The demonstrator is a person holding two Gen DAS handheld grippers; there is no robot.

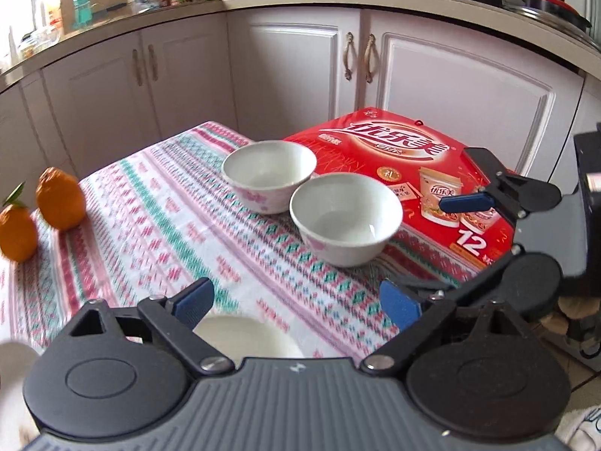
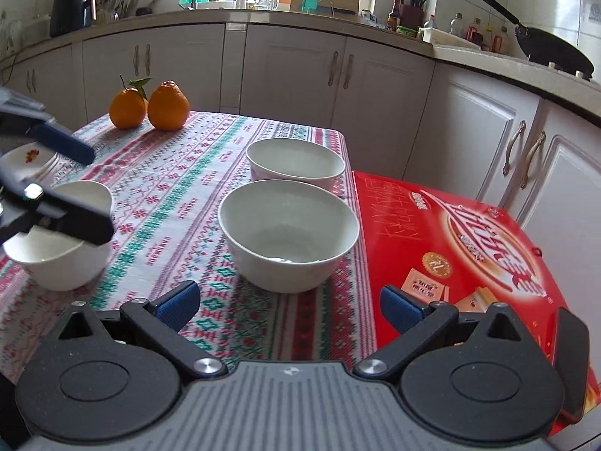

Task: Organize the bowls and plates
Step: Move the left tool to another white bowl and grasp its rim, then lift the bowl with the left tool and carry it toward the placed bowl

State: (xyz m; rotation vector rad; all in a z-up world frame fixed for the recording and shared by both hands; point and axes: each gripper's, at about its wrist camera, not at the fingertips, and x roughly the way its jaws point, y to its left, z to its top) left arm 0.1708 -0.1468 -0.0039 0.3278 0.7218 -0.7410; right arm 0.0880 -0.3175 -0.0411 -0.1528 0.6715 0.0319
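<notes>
- Two white bowls, pink flowers outside: near bowl (image 2: 288, 235) at twelve o'clock of our right gripper (image 2: 287, 306), far bowl (image 2: 295, 163) just behind.
- A third bowl (image 2: 60, 236) sits under our left gripper (image 1: 296, 300).
- Both grippers' fingers spread wide, nothing between.
- Red box (image 2: 469, 255) hugs the tablecloth (image 2: 180, 195) edge at three o'clock; bare cloth at ten, up to the oranges (image 2: 148, 107).

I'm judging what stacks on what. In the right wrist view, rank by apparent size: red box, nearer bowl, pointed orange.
1. red box
2. nearer bowl, though nearness enlarges it
3. pointed orange, farther away
</notes>
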